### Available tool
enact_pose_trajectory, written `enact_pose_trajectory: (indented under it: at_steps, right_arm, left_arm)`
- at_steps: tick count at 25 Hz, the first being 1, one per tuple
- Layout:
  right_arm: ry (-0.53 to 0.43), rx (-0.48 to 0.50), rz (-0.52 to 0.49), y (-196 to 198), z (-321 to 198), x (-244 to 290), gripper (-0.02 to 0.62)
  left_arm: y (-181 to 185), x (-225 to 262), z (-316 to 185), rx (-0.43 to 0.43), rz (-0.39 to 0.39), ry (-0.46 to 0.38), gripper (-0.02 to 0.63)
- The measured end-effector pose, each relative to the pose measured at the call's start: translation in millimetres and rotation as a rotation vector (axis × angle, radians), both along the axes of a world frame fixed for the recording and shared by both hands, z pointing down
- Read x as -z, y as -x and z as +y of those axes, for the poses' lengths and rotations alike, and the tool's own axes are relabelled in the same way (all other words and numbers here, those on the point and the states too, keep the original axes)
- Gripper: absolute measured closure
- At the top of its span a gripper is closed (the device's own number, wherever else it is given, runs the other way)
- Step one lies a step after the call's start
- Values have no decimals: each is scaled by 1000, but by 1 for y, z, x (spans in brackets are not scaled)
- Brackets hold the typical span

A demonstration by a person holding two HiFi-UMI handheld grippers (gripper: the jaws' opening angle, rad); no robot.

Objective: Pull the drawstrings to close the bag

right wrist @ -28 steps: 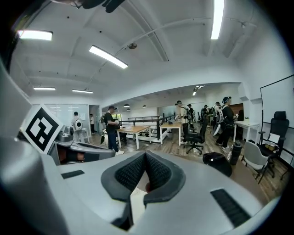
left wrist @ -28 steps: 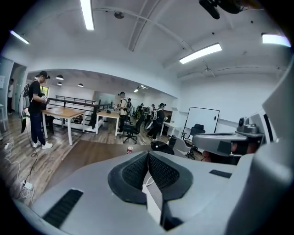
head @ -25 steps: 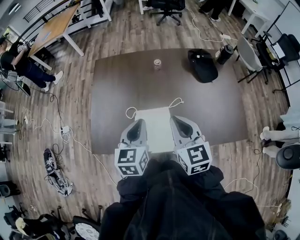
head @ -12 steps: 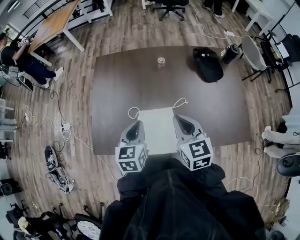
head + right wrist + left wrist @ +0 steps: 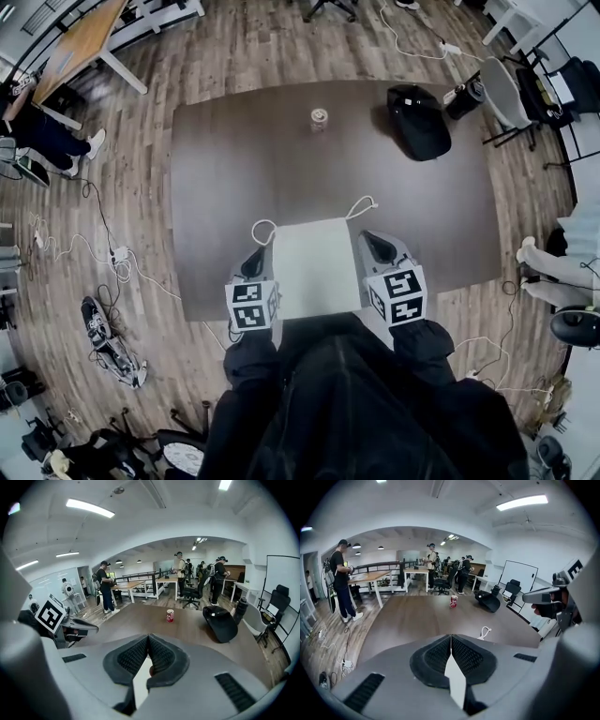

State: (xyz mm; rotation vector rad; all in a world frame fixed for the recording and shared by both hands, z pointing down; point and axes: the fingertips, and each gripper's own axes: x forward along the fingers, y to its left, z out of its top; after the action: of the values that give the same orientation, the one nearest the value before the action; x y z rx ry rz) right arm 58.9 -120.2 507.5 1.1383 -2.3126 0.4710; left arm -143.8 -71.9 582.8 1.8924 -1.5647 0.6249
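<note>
A flat white drawstring bag (image 5: pixel 316 267) lies on the dark table (image 5: pixel 225 187) near its front edge. One cord loop (image 5: pixel 262 228) sticks out at the bag's far left corner, another cord loop (image 5: pixel 361 206) at its far right corner. My left gripper (image 5: pixel 255 265) hovers along the bag's left edge, jaws shut with nothing held. My right gripper (image 5: pixel 378 247) sits by the right edge, also shut and empty. In the left gripper view the closed left gripper (image 5: pixel 451 641) points past a cord loop (image 5: pixel 484 632). In the right gripper view the right gripper (image 5: pixel 148 641) is closed too.
A red can (image 5: pixel 319 119) stands at the table's far side, and a black backpack (image 5: pixel 418 120) lies at the far right. Chairs, cables and other tables ring the table, and people stand in the background of both gripper views.
Both grippers have shifted slightly outward, from over the bag's near corners to its side edges. The head view has tilted, so the bag looks larger.
</note>
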Motion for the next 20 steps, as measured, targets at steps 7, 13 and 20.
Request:
enact_pose_trajectory:
  at_steps: [7, 13, 20]
  right_arm:
    - [73, 94, 134, 8, -33, -68, 574]
    - [168, 174, 230, 0, -54, -137, 572]
    - [285, 206, 304, -9, -68, -206, 571]
  left_arm:
    - [12, -66, -28, -141, -72, 107, 572]
    - [17, -111, -46, -284, -108, 175, 572]
    - [8, -158, -54, -402, -66, 255, 565]
